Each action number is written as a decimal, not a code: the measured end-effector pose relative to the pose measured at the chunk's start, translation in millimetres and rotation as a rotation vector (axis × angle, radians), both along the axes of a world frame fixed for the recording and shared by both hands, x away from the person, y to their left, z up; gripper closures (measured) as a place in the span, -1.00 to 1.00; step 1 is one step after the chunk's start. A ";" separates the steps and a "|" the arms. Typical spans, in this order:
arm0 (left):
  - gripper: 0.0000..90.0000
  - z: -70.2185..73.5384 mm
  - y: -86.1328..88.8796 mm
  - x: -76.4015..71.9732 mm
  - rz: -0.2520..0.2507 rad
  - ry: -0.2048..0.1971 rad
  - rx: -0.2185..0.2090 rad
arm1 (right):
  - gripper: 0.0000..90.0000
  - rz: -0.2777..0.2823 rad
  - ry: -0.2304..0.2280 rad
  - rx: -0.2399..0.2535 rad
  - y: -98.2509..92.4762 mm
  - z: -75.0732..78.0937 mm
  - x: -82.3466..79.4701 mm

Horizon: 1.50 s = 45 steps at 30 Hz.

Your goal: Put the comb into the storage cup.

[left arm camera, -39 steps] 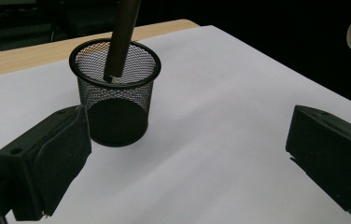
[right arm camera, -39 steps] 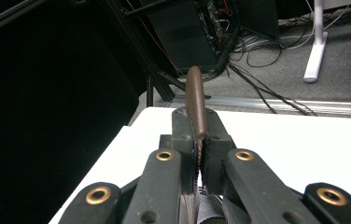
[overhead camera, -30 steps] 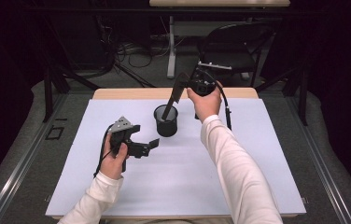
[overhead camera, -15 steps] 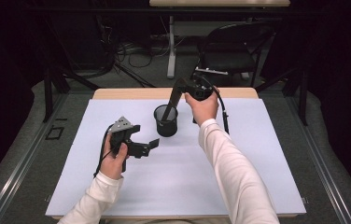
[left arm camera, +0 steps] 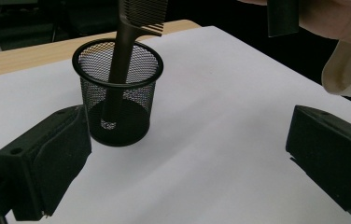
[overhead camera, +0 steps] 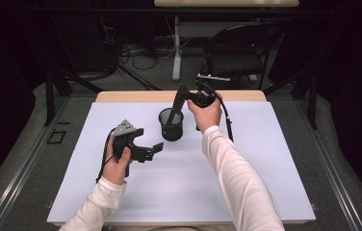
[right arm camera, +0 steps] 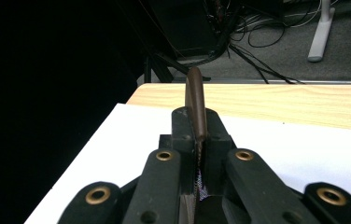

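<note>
One comb (left arm camera: 126, 56), clamped by its toothed end in the right tongs (overhead camera: 185, 97), slants down from them with its handle tip already inside the cup (overhead camera: 171, 124), while the left tongs (overhead camera: 151, 150), wide and empty, wait near the cup.

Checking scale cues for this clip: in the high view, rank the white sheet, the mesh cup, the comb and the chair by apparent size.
1. White sheet, largest by far.
2. Chair, though it sits farther back, so its rank is unsure.
3. Mesh cup and comb look alike; partly hidden, not ranked.
</note>
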<state>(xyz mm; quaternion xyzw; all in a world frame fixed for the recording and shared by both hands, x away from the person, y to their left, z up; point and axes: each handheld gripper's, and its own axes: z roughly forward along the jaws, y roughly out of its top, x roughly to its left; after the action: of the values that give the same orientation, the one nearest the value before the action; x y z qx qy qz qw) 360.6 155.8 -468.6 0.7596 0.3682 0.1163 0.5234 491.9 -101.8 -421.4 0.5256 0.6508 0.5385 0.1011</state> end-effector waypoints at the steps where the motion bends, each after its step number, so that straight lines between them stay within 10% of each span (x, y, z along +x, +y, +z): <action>1: -0.99 0.0 0.1 0.0 0.000 0.000 0.000 | 0.93 0.000 0.000 -0.003 0.5 -0.5 0.0; 45: -0.99 -0.8 -1.1 0.0 0.001 0.001 0.002 | 0.92 -0.018 0.039 0.034 -7.2 -16.9 4.7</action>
<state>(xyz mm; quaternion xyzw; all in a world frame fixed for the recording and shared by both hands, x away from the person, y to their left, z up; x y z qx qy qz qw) 360.6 154.7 -469.4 0.7600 0.3687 0.1163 0.5224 496.6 -108.9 -438.3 0.5436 0.6385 0.5383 0.0842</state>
